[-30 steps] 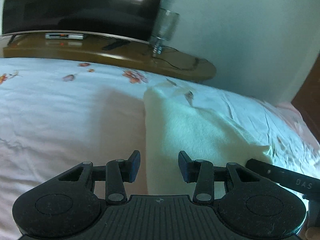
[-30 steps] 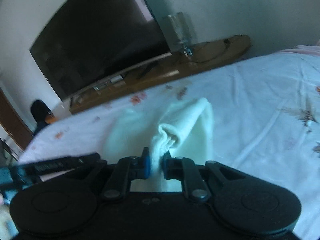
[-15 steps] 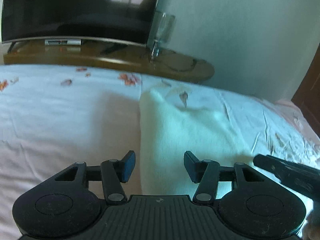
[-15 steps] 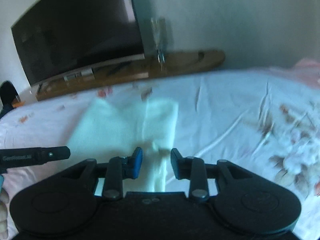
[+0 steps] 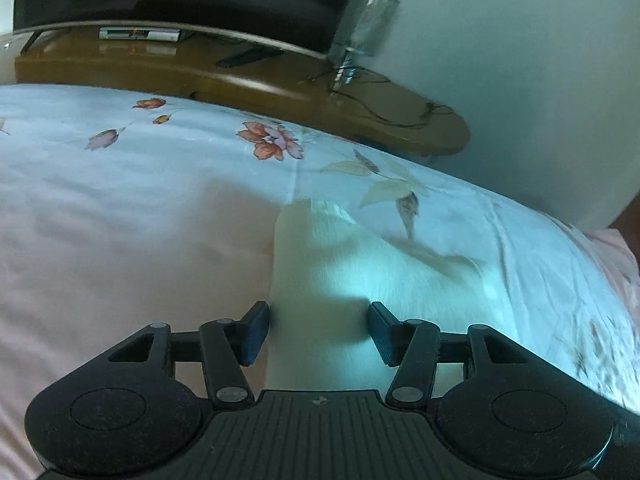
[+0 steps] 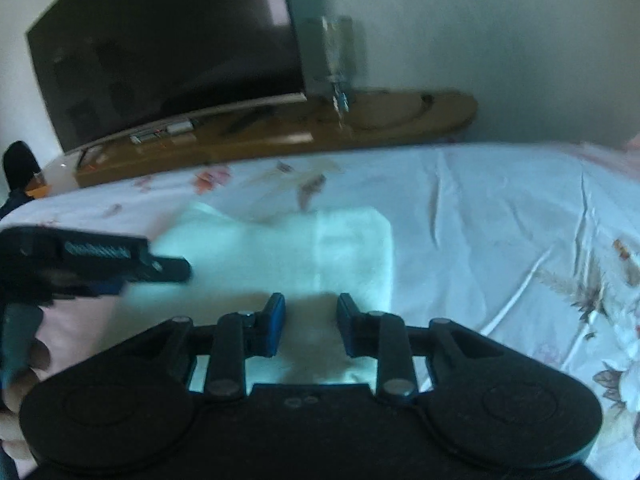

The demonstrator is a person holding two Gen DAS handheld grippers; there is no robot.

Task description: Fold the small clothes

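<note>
A small cream-white garment (image 5: pixel 344 276) lies folded flat on the floral bedsheet (image 5: pixel 132 216). My left gripper (image 5: pixel 318 332) is open and empty, its fingers spread over the garment's near left part. In the right wrist view the garment (image 6: pixel 304 252) lies flat with a folded strip along its right side. My right gripper (image 6: pixel 310 328) is open and empty just above the garment's near edge. The left gripper (image 6: pixel 100 260) shows at the left of the right wrist view, held by a hand.
A wooden TV bench (image 5: pixel 248 84) with a dark TV (image 6: pixel 160 52), a remote and cables stands beyond the bed's far edge. A clear glass object (image 6: pixel 336 60) stands on the bench. A pale wall is behind.
My right gripper opened and let go of the bunched garment edge, which now lies flat. My left gripper opened wider and stayed over the garment's left side.
</note>
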